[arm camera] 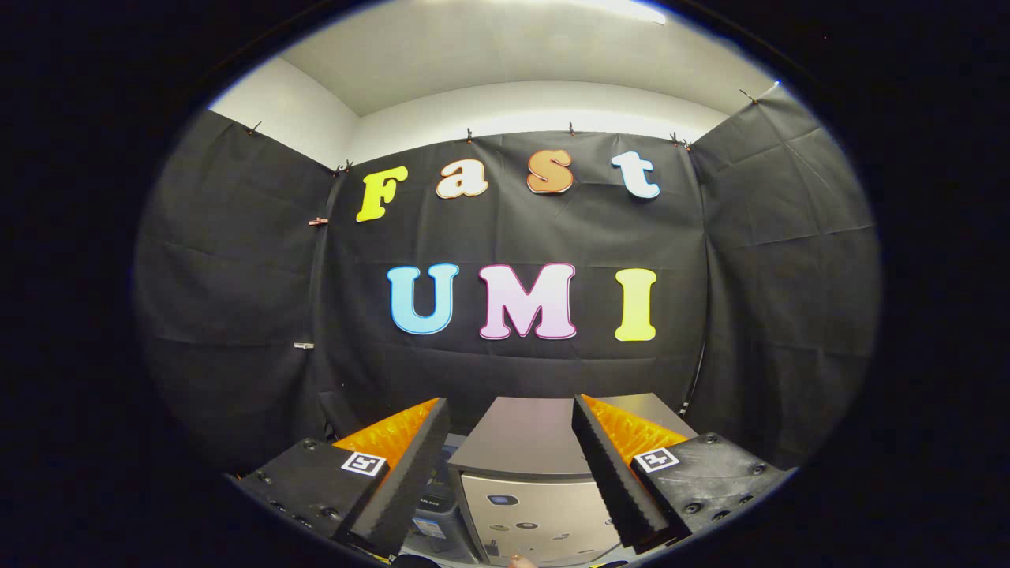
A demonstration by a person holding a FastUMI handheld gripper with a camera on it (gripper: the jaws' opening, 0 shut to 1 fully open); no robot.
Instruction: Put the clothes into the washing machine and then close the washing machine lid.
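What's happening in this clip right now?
A handheld gripper is held up in the booth, its fingers spread open with nothing between them. Just ahead and below, seen through the gap, stands a small grey box-shaped washing machine with its flat lid down. No clothes are being held at this moment.

Supporting surface barely visible — a thin strip shows low down, below and between the fingers (511, 442), which stand spread apart with nothing gripped. The washing machine (527, 473) sits on it, grey lid flat on top, pale front panel facing the camera. Just left of it, a smaller bluish item (435, 517) — possibly a container; too cramped to identify.
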